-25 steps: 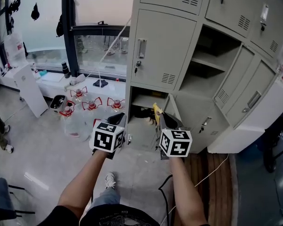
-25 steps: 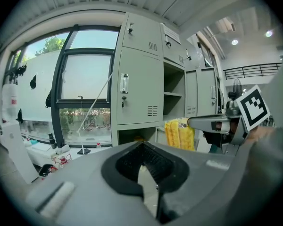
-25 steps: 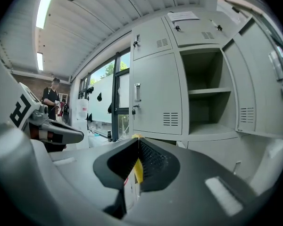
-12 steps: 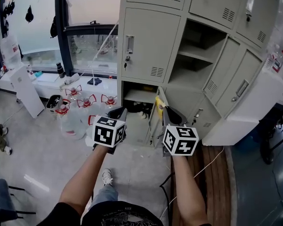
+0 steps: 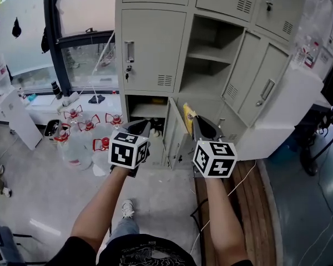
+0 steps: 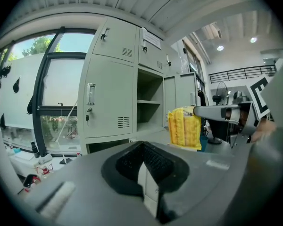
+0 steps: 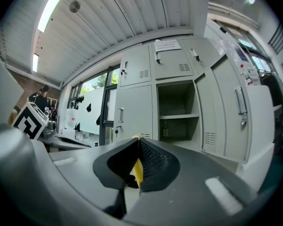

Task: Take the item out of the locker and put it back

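A grey bank of lockers [image 5: 150,43] stands ahead of me. One middle compartment [image 5: 211,60] is open with a bare shelf, and a lower compartment [image 5: 147,111] is open too. My right gripper [image 5: 195,123] is shut on a yellow packet [image 5: 187,117], held upright in front of the lower lockers. In the right gripper view the yellow packet [image 7: 137,171] shows between the closed pads of the right gripper [image 7: 138,142]. My left gripper [image 5: 142,127] is beside it to the left, shut with nothing in it. The left gripper view shows the left gripper [image 6: 142,147] and the yellow packet [image 6: 184,127] off to the right.
Several water jugs with red caps [image 5: 72,143] stand on the floor at left, below a window [image 5: 83,60]. A low open locker door [image 5: 175,140] juts out near the grippers. A cable [image 5: 233,190] lies on wooden boards at right. A person [image 7: 40,95] stands far left.
Both grippers have risen with the yellow packet still in the right one. The lockers have slid left in the head view, so the open middle compartment is now straight ahead.
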The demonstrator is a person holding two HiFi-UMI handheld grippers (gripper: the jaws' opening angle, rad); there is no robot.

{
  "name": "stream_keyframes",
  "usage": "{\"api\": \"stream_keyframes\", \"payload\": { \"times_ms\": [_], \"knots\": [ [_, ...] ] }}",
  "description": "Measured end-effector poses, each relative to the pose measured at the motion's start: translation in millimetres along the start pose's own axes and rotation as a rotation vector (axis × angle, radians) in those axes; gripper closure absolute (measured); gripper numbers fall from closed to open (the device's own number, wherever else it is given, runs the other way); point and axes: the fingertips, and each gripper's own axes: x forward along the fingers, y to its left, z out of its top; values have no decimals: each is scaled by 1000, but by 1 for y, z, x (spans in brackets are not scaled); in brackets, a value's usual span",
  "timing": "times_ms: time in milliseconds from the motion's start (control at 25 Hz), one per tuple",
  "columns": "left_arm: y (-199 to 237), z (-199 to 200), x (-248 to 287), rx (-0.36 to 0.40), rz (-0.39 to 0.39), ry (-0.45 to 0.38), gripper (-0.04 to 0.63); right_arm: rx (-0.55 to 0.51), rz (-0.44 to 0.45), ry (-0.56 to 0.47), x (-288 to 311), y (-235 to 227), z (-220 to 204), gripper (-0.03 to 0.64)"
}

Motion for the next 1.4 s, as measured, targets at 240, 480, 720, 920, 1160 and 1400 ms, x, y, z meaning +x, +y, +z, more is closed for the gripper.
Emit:
{"api": "stream_keyframes", "payload": {
  "times_ms": [240,480,720,920,1160,1400],
  "knots": [
    [-30,14,24,25,-65,-7,595,-3,-63,-5,-13,-32,2,588],
    [-50,24,45,38,-113,-11,595,-3,-109,-5,-18,-58,4,588],
    [-50,33,68,46,-147,-7,595,-1,-148,-2,-4,-78,9,588],
    [-40,41,96,43,-168,1,595,-5,-168,9,18,-92,12,588],
    [-23,54,128,36,-192,9,595,-5,-187,34,50,-106,14,588],
    [-5,61,156,25,-209,16,595,-19,-201,52,81,-118,15,588]
  ]
}}
